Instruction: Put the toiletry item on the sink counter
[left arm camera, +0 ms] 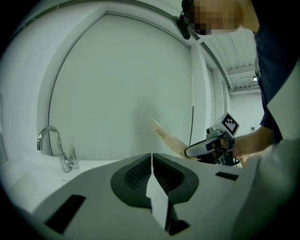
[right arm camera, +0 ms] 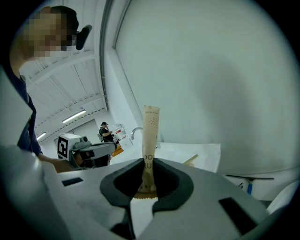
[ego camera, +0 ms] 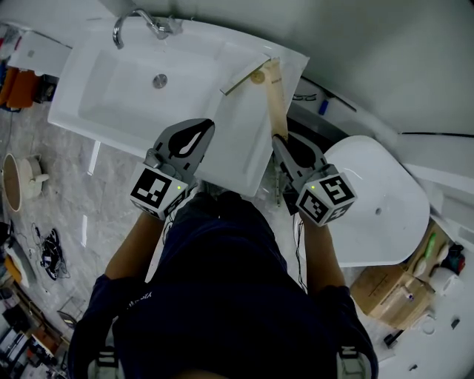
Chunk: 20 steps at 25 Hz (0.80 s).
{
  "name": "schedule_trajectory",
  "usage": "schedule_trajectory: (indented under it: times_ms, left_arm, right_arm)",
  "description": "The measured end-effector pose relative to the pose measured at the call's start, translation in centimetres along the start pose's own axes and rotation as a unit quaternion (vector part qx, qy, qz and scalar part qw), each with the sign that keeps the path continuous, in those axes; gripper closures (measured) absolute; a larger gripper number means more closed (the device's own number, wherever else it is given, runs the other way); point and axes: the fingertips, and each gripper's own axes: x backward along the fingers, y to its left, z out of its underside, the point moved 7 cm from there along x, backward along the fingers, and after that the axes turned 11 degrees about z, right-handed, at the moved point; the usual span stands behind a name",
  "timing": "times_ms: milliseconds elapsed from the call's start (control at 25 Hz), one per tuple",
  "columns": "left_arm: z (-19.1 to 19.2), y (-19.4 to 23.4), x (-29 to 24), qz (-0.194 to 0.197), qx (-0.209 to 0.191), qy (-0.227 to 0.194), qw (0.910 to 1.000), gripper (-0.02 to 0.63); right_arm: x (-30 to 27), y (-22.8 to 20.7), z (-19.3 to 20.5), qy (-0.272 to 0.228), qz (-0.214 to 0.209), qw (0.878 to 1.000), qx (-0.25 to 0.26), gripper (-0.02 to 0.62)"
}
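The toiletry item is a long beige tube (ego camera: pixel 275 96). My right gripper (ego camera: pixel 280 139) is shut on its lower end. The tube's free end reaches out above the flat right part of the white sink counter (ego camera: pixel 244 148). In the right gripper view the tube (right arm camera: pixel 150 136) stands upright between the pads of the right gripper (right arm camera: pixel 149 161). My left gripper (ego camera: pixel 204 126) hovers over the counter's front edge with its jaws shut and nothing in them, and its own view shows the left gripper (left arm camera: pixel 151 157) the same way. From there the tube (left arm camera: pixel 166 137) slants up out of the right gripper (left arm camera: pixel 201 149).
The basin has a chrome faucet (ego camera: pixel 137 18) at the back. A thin wooden stick (ego camera: pixel 241 78) and a small round piece (ego camera: pixel 257 75) lie on the counter near the tube's tip. A white toilet lid (ego camera: pixel 378 200) is at the right, with a cardboard box (ego camera: pixel 385 292) behind it.
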Motion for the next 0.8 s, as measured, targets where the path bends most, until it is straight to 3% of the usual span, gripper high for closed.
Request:
schedule_trajectory:
  times_ms: [800]
  left_arm:
    - [4.2,4.9,1.1,0.021,0.034,0.016,0.9991,0.568]
  right_arm:
    - [-6.1,1.4,3.7,0.068,0.043,0.996,0.043,0.535]
